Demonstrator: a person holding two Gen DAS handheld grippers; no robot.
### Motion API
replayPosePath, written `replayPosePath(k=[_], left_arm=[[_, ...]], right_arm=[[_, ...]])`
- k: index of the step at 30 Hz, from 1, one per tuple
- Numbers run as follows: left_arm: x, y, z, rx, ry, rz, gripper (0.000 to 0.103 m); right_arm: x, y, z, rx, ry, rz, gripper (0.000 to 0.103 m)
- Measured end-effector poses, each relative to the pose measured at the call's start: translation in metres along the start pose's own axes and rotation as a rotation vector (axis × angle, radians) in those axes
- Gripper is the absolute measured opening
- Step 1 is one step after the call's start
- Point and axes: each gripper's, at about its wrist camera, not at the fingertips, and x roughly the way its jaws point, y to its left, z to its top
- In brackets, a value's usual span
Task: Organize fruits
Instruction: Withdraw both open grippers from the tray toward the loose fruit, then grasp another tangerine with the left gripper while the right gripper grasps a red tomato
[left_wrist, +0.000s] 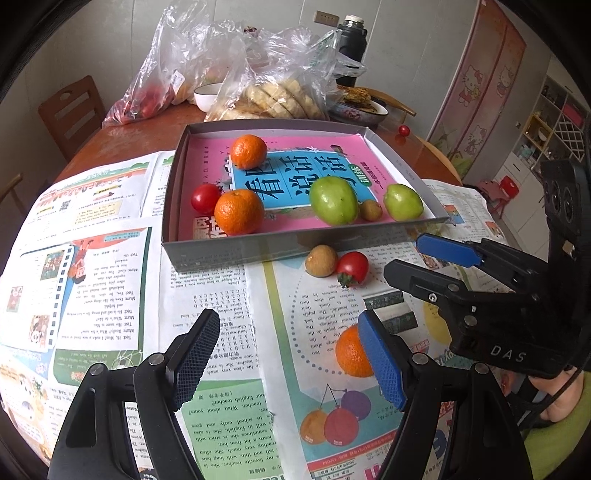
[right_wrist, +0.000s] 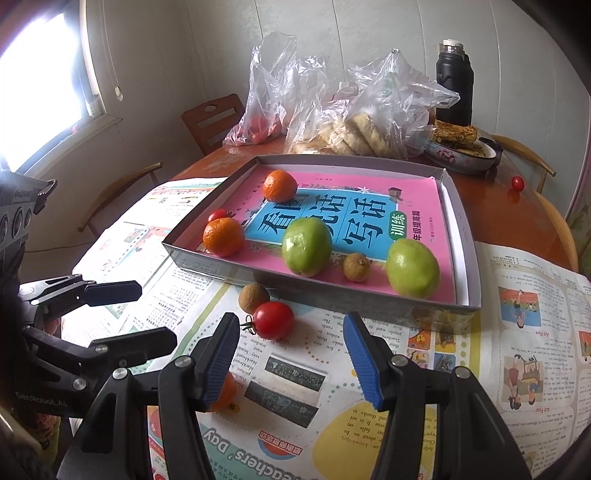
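My right gripper (right_wrist: 291, 360) has its jaws apart, and the loose tomato (right_wrist: 273, 319) lies straight ahead on the newspaper, just short of the box (right_wrist: 388, 295). My left gripper (left_wrist: 288, 360), jaws also apart, sits farther back, beside an orange (left_wrist: 350, 352).

The right gripper (left_wrist: 417, 277) body reads "DAS"; the left gripper (right_wrist: 155, 314) body reads "GenRobot.AI". The pink book (right_wrist: 424, 199) in the tray shows large Chinese characters, "看图说话写话" and "训练". The newspaper (right_wrist: 236, 452) reads "Teachers' Day", upside down.
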Motion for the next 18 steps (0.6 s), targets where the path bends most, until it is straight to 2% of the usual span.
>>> replayPosePath(k=[10,18], left_arm=[[0.000,-0.017,-0.014,0.078,0.015,-0.037,0.078],[0.003,-0.024,-0.017,0.089,0.028,-0.043,0.078]], right_arm=[[0.004,-0.001,-0.003,0.013,0.020,0.032,0.058],[0.004,0.000,-0.004,0.003,0.025,0.036,0.058]])
